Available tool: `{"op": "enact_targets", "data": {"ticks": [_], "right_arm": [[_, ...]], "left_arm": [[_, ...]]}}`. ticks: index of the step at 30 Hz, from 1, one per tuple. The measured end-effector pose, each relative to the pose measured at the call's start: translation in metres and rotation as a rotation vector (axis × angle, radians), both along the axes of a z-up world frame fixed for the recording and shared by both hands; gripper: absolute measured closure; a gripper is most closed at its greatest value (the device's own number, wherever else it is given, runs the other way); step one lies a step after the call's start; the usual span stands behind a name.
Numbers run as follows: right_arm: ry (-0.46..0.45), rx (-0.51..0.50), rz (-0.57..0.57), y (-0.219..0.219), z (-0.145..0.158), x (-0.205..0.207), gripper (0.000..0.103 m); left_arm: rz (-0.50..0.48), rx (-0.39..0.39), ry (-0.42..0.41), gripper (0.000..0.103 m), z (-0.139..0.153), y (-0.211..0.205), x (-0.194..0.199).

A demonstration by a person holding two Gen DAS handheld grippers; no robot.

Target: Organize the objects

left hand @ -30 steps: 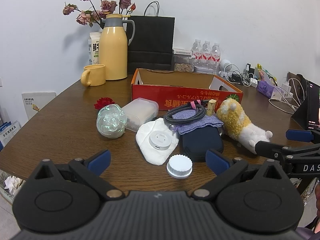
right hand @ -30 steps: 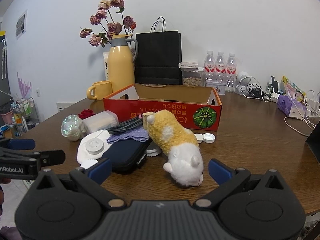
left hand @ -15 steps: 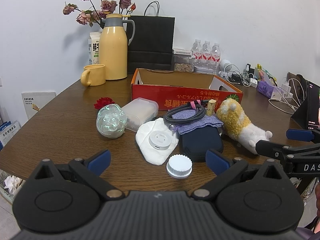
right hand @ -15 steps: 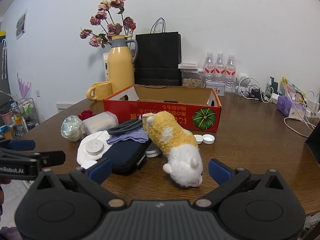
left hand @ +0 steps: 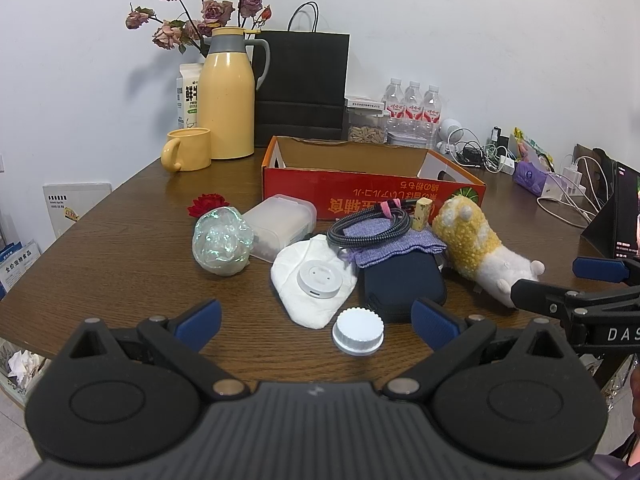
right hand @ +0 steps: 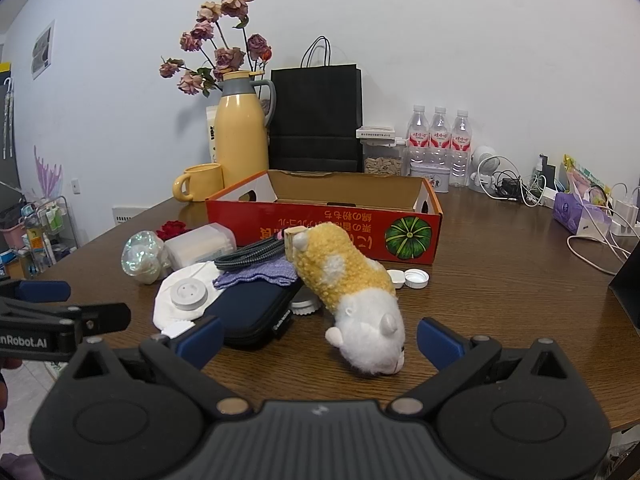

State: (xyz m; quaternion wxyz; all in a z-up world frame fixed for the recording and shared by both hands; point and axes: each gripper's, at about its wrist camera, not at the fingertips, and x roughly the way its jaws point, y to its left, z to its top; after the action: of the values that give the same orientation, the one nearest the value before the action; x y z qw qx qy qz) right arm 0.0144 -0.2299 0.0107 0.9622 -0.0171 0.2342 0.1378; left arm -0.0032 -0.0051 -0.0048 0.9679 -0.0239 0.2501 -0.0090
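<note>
Step in hand, as a judgement: pre-grasp, nothing picked yet. Both tongs hover at the near desk [left hand: 100,240] edge, spread wide and empty. Left tongs [left hand: 316,322] face the white cap [left hand: 358,332]; right tongs [right hand: 318,342] face the plush [right hand: 352,292].

Red box [right hand: 320,224] sits open-topped behind the clutter, looks empty from here, likely the drop target.

Plush: lying on its side on the desk, just in front of the box. Long axis runs from far-left to near-right in the right view; white head end points toward the right tongs, yellow rear end points toward the box and rests over the pouch [right hand: 252,312] and purple cloth [right hand: 256,276]. Cable [right hand: 252,254] coil lies on the cloth, touching the plush's rear.

Next move, likely: right tongs advance and close across the plush's short axis near the white/yellow boundary, so fingers straddle the body, not the length. Soft body will squash, so a deep bite is needed. Lift clear before swinging, or the rear end may drag the cable and cloth.

Left tongs: cap is low and flat, just in front of the pad [left hand: 312,284]; needs a low approach.
</note>
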Motion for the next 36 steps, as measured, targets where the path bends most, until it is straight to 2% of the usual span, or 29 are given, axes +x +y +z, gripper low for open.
{"op": "enact_targets", "data": {"ticks": [14,20,25,28,33,36], "right_arm": [[-0.004,-0.015,0.0,0.0,-0.002,0.001,0.0],[-0.014,-0.065,0.001,0.001,-0.008,0.01,0.0],[-0.002,-0.099,0.0,-0.004,-0.016,0.027,0.0],[0.013,-0.108,-0.003,-0.007,-0.022,0.039,0.0],[0.034,-0.116,0.001,-0.011,-0.031,0.062,0.0],[0.042,-0.124,0.017,-0.011,-0.034,0.075,0.0]], "left_arm": [[-0.008,-0.003,0.009,0.0,-0.004,-0.002,0.005],[0.0,-0.005,-0.001,0.0,-0.009,-0.005,0.021],[0.026,0.025,-0.002,0.0,-0.017,-0.01,0.041],[0.024,0.054,-0.002,0.008,-0.022,-0.013,0.053],[0.013,0.099,0.005,0.037,-0.027,-0.016,0.072],[-0.009,0.145,-0.008,0.042,-0.03,-0.021,0.08]]}}
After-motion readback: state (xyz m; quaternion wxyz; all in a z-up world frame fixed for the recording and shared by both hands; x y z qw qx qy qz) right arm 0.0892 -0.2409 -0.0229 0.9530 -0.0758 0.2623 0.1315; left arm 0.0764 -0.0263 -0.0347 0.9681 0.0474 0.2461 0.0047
